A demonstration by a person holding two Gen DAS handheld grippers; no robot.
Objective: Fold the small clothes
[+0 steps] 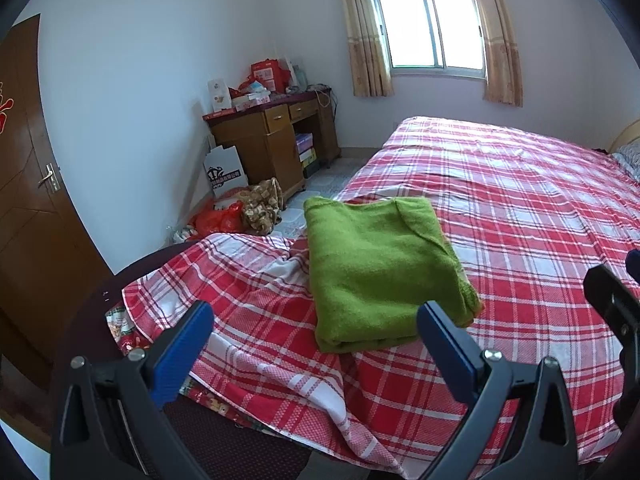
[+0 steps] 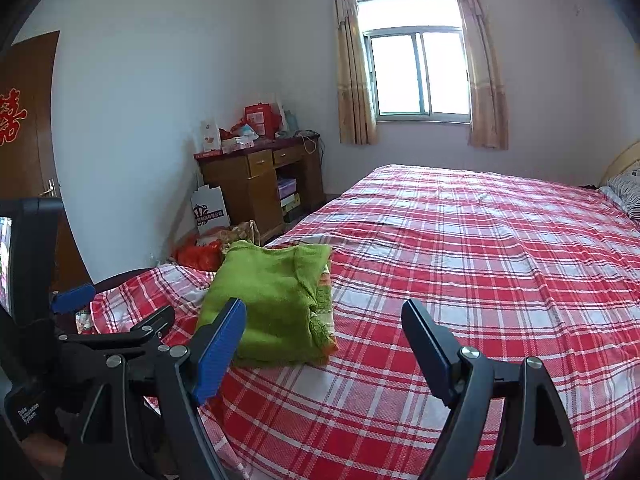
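A green knitted garment (image 1: 380,268) lies folded into a flat rectangle near the corner of a bed with a red and white plaid sheet (image 1: 520,208). It also shows in the right wrist view (image 2: 272,304). My left gripper (image 1: 316,320) is open and empty, hovering just in front of the garment's near edge. My right gripper (image 2: 324,320) is open and empty, to the right of the garment above the sheet (image 2: 460,264). The left gripper (image 2: 120,312) shows at the left of the right wrist view. Part of the right gripper (image 1: 612,304) shows at the right edge of the left wrist view.
A wooden desk (image 1: 276,140) piled with boxes stands against the far wall left of the bed. Bags and a white carton (image 1: 224,172) lie on the floor beside it. A brown door (image 1: 32,184) is at the left. A curtained window (image 1: 432,28) is behind the bed.
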